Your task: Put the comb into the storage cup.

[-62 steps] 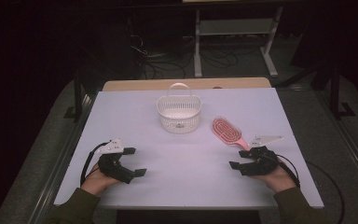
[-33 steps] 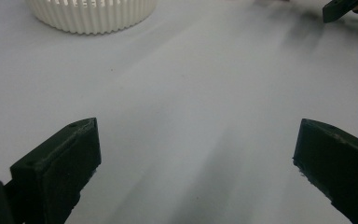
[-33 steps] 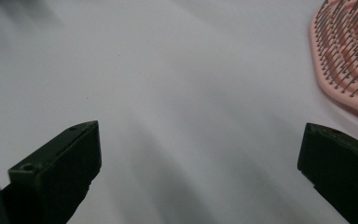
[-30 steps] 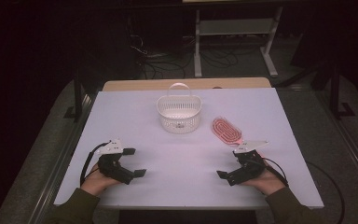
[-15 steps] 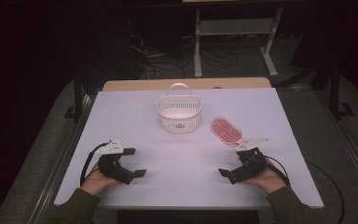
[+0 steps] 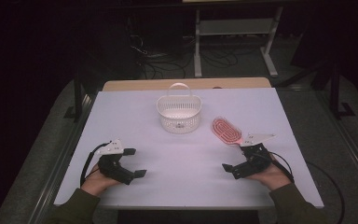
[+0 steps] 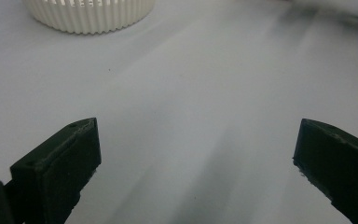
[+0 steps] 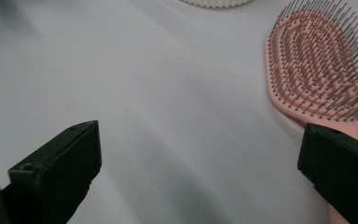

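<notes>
A pink hairbrush (image 6: 225, 130) lies bristles up on the white table (image 6: 177, 154), right of a white slotted basket (image 6: 178, 113) with a handle. My right gripper (image 6: 237, 158) rests open just in front of the brush's handle end. In the right gripper view the hairbrush (image 8: 319, 65) sits at the upper right, and its handle runs under the right-hand jaw of my right gripper (image 8: 198, 158); nothing lies between the jaws. My left gripper (image 6: 135, 162) lies open at the front left, empty. In the left gripper view, the left gripper (image 7: 196, 154) points across bare table toward the basket (image 7: 88, 16).
The basket's base (image 8: 214, 3) edges the top of the right gripper view. A wooden strip (image 6: 186, 84) borders the table's far edge. Beyond it, a dark floor holds cables and a metal stand (image 6: 235, 28). Cables trail from both grippers.
My right gripper has shifted left and slightly forward, ending close to the brush's handle. The left gripper, brush and basket have stayed put.
</notes>
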